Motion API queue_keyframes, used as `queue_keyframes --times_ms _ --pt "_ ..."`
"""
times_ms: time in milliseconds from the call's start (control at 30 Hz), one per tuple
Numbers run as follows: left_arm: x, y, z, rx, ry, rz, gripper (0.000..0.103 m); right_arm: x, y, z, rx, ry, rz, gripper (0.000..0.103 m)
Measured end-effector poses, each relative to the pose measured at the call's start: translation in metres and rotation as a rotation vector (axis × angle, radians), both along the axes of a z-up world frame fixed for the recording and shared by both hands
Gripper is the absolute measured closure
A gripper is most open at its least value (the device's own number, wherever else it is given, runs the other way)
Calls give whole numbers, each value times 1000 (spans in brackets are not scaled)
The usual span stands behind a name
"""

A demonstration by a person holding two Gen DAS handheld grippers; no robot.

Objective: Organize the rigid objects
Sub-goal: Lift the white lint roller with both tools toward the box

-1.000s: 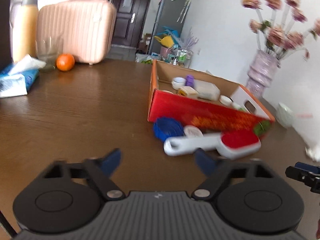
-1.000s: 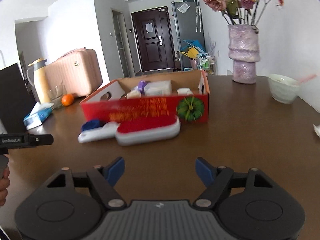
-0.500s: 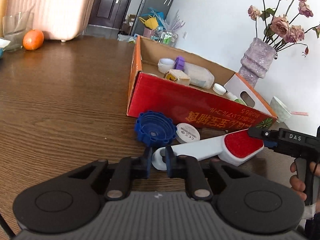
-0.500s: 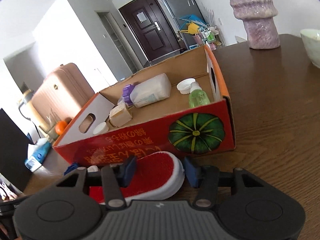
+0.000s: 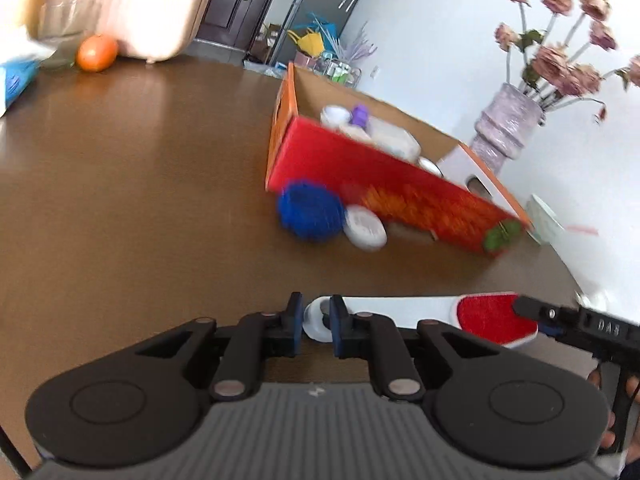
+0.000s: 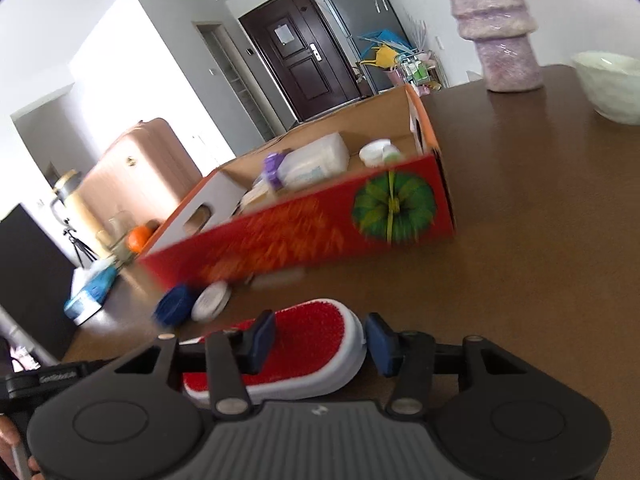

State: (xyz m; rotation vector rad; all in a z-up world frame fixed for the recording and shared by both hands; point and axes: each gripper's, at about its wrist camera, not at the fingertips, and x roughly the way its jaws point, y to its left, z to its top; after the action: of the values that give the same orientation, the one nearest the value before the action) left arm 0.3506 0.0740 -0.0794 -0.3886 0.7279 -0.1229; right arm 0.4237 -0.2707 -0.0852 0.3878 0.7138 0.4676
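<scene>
L tongs (image 5: 316, 326) clamp brush (image 5: 400, 312) handle, R tongs (image 6: 320, 340) closing round its head.

Motion blur smears the printed lettering on the red front wall of the cardboard box (image 5: 384, 184), leaving it unreadable in both views. Beside that wall, the blue ridged cap (image 5: 310, 214) loses its edge detail, and the label on the white round lid (image 5: 365, 227) next to it cannot be made out. Inside the box, the near wall hides the lower parts of the white bottle (image 6: 314, 162) and its neighbours. Nearer than the box, the lint brush (image 6: 304, 354) is partly covered by the right gripper (image 6: 318, 340) body. Beyond the box, the vase (image 6: 494, 28) is cut off by the top edge in the right wrist view.
</scene>
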Motion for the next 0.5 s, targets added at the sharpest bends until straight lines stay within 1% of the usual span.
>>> queue_keyframes --times_ms 67,167,267,367,500 --pt "-30 -4 -1 -23 0 -14 89 -38 -6 -2 -8 -2 -9 54" --pt "-71 -12 3 -2 -18 -27 89 -94 -16 -4 5 -5 -30 54" --pt "-97 -18 9 5 -22 -28 89 -141 -23 -4 5 -13 -25 54" --pt "-118 -23 16 1 -53 -3 89 -175 -26 -2 5 -29 -23 54" --pt "-138 -29 26 16 -92 10 89 -204 -32 -1 27 -50 -41 54"
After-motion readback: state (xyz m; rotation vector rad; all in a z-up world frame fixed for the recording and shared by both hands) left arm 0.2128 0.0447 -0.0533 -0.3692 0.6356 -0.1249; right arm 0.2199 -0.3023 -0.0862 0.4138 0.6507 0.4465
